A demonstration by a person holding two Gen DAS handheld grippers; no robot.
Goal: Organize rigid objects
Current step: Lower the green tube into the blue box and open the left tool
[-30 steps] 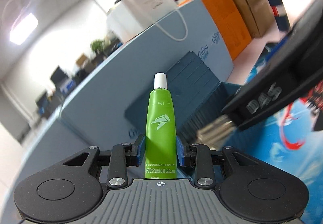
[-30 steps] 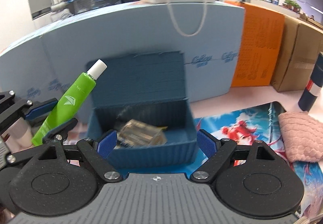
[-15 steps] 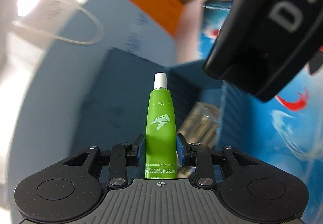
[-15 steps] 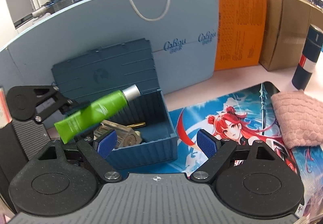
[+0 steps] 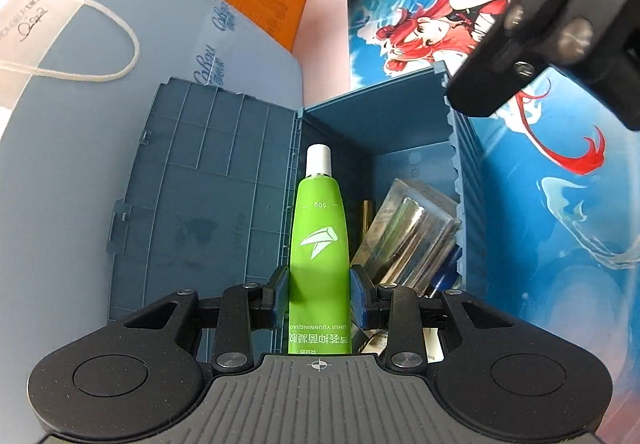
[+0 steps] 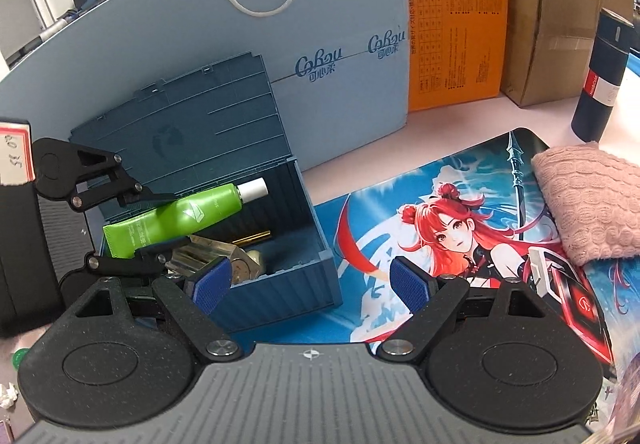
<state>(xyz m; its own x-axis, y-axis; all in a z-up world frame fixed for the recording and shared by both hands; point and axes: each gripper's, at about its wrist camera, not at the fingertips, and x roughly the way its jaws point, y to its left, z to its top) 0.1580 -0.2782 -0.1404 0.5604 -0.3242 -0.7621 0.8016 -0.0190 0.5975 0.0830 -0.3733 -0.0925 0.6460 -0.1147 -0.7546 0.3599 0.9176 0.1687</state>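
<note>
Left tongs (image 5: 319, 302) pinch the green tube (image 5: 319, 248) above the blue box (image 6: 316, 276); right tongs (image 6: 310, 284) spread, empty. Advise lowering before release, clear of contents.

Tube (image 6: 180, 218) over open box (image 6: 288, 284), box on mat (image 6: 460, 212)

A: Far back, a pale blue panel (image 6: 224, 56), an orange sheet (image 6: 456, 24) right of it, then a cardboard box (image 6: 560, 28).

B: And on the right, a pink knitted cloth (image 6: 592, 200) lying on the anime mat (image 6: 460, 228), dark flask (image 6: 600, 76) beyond.
</note>
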